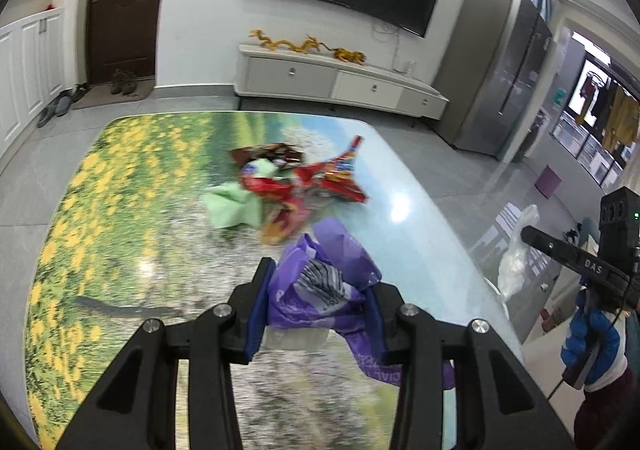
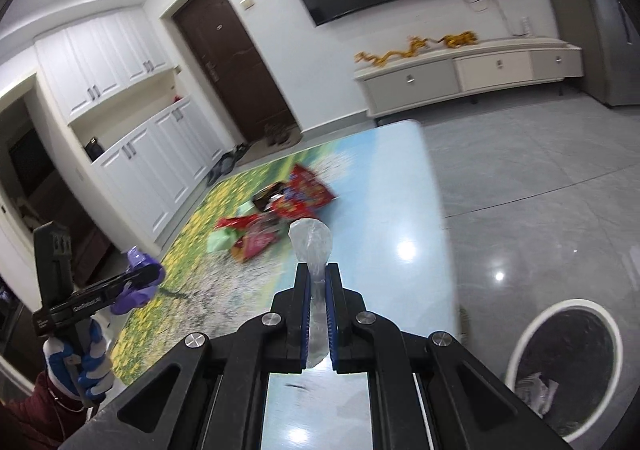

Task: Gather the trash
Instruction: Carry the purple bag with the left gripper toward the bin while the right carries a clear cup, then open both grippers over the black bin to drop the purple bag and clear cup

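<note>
My left gripper [image 1: 318,282] is shut on a crumpled purple wrapper [image 1: 326,274] and holds it above the table [image 1: 120,177]. My right gripper [image 2: 318,282] is shut on a clear plastic wrapper [image 2: 311,246], also above the table [image 2: 400,177]. A heap of red snack wrappers [image 1: 316,181] and a green wrapper [image 1: 232,205] lies on the table's far half; the heap also shows in the right wrist view [image 2: 288,201]. The right gripper with the clear plastic [image 1: 516,250] shows at the left wrist view's right edge. The left gripper with the purple wrapper [image 2: 138,282] shows at the right wrist view's left.
A round white bin [image 2: 568,366] with a black liner and some crumpled trash stands on the floor right of the table. A white TV cabinet [image 1: 340,77], a wall TV and a grey fridge [image 1: 496,73] stand beyond the table. White cupboards and a brown door are at left.
</note>
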